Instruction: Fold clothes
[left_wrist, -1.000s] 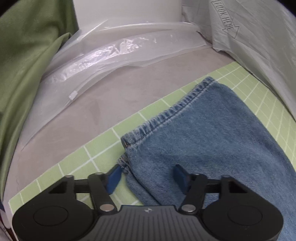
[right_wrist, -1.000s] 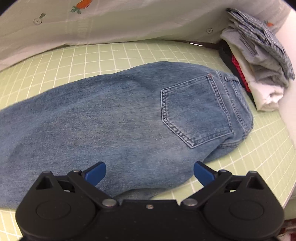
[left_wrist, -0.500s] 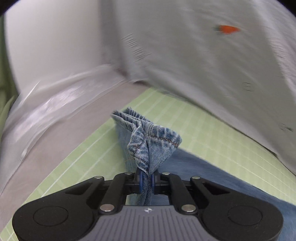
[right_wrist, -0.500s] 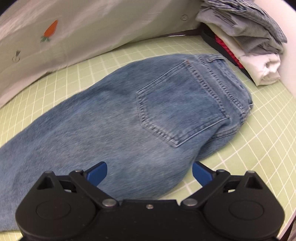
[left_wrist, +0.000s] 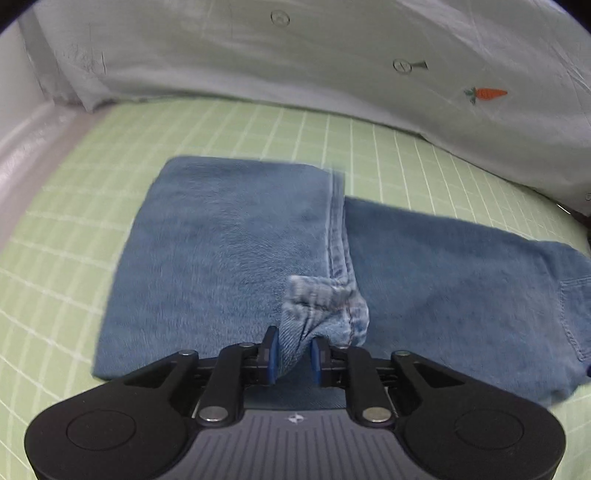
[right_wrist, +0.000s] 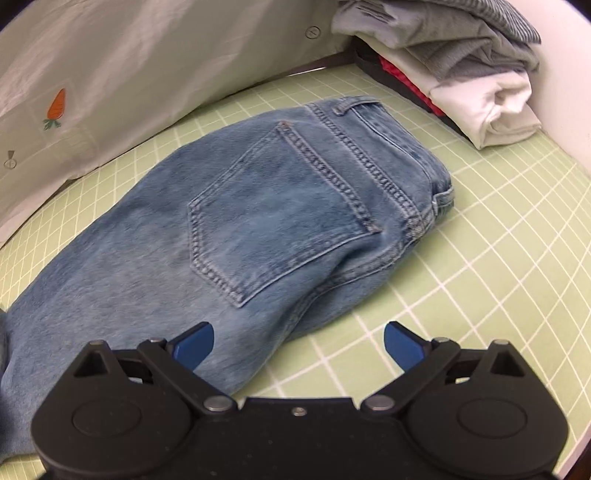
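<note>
One pair of blue jeans lay across the middle of a green gridded mat, with one pale shirt bearing a small embroidered carrot along the upper edge of both views, and two grippers showed, one per view. At the bottom centre of the left wrist view the left gripper had its jaws only a little apart and opening, with a bunched fold of hem between the blue pads; the pads seemed barely to touch the cloth, though blur made that hard to judge. That view alone showed the leg end doubled over the rest of the leg, its hem seam running up the centre of the frame, and a pale glossy strip at the far left edge. The right wrist view alone showed the seat end of the jeans: one back pocket with heavy double stitching, the waistband with a belt loop toward the upper right, and the denim faded and lightly rumpled. In its upper right corner sat one stack of folded clothes, grey, white and red layers, just beyond the waistband. At the bottom, the right gripper stood wide open and held nothing, its left pad over the denim's edge and its right pad over bare mat.
</note>
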